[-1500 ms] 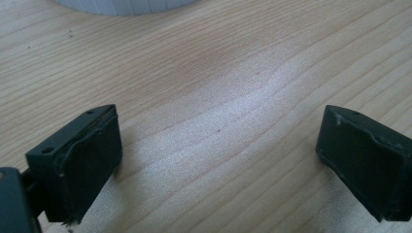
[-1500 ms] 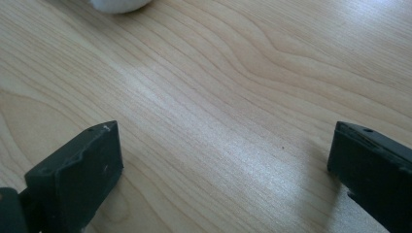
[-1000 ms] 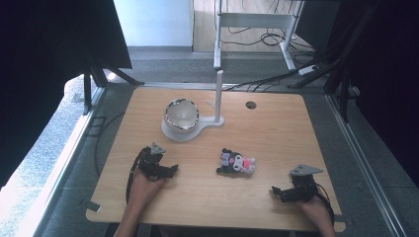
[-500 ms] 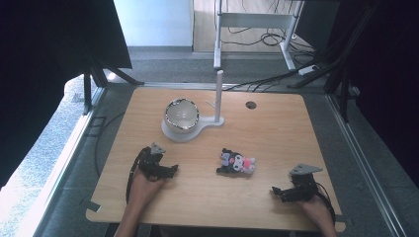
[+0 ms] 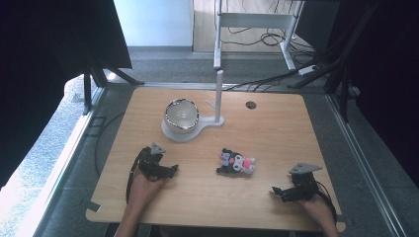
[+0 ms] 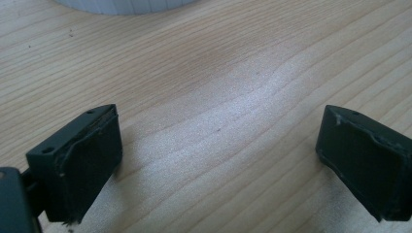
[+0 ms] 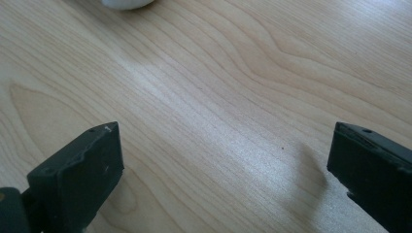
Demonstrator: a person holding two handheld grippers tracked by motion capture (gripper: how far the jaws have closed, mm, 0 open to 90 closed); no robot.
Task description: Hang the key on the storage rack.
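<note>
High view first: we see a light wooden tabletop with a small black, white and pink plush toy lying near its middle, a little toward the near edge. Behind the toy, toward the far side, a round bowl with a dark patterned rim sits on a white flat base, and a slim white upright post rises from the same base just to the right of the bowl. A small dark round hole marks the tabletop farther right. Our left hand-held gripper rests low near the front edge, to the left of the plush toy and apart from it, held by the left hand. Our right hand-held gripper sits near the front right corner, also apart from the toy, held by the right hand. The toy lies between the two, touched by neither.

Left gripper view: the left hand-held gripper has its two black jaws spread wide, with bare wood grain between them; a curved white edge of the base shows at the top.

Right gripper view: the right hand-held gripper likewise has its jaws spread wide over bare wood, pinching nothing; a small white rounded shape peeks in at the top, too cropped for us to tell what it is.
</note>
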